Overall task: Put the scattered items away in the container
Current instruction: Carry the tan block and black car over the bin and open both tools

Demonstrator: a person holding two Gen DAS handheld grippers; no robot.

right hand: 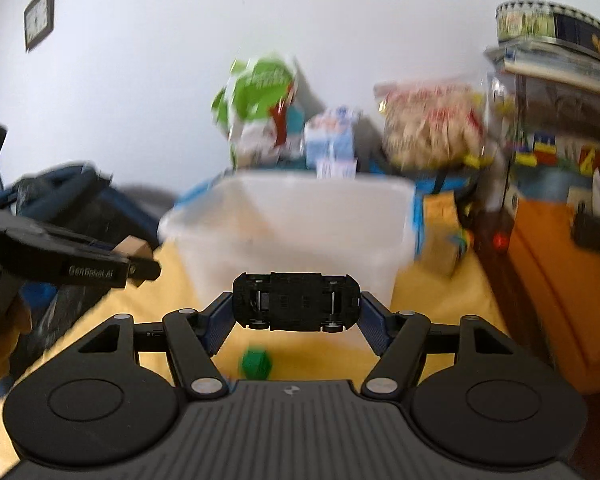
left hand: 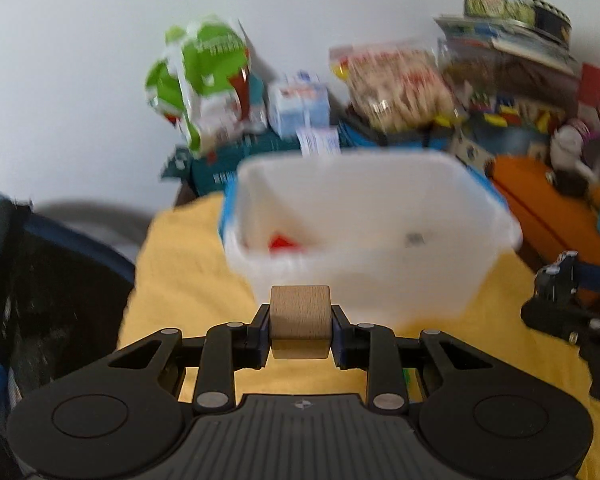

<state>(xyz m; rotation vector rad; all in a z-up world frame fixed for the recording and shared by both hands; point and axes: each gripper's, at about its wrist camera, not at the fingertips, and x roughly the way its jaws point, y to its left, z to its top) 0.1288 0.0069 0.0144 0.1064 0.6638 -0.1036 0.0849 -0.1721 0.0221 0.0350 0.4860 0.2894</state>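
My left gripper [left hand: 300,330] is shut on a plain wooden block [left hand: 300,316], held above the yellow cloth [left hand: 180,280] just in front of the white plastic container [left hand: 380,272]. A small red item [left hand: 282,243] lies inside the container. My right gripper [right hand: 296,304] is shut on a black toy car [right hand: 296,300], held crosswise with its underside toward the camera, just in front of the container [right hand: 292,232]. The left gripper with its block [right hand: 134,246] shows at the left of the right wrist view. A green block [right hand: 256,362] lies on the cloth below the car.
Behind the container stand a green snack bag [left hand: 204,76], a blue and white carton [left hand: 298,108], a pasta bag [left hand: 396,84] and stacked boxes. An orange case [right hand: 552,280] is at the right. A dark bag [left hand: 40,288] is at the left. A brown packet [right hand: 442,232] stands right of the container.
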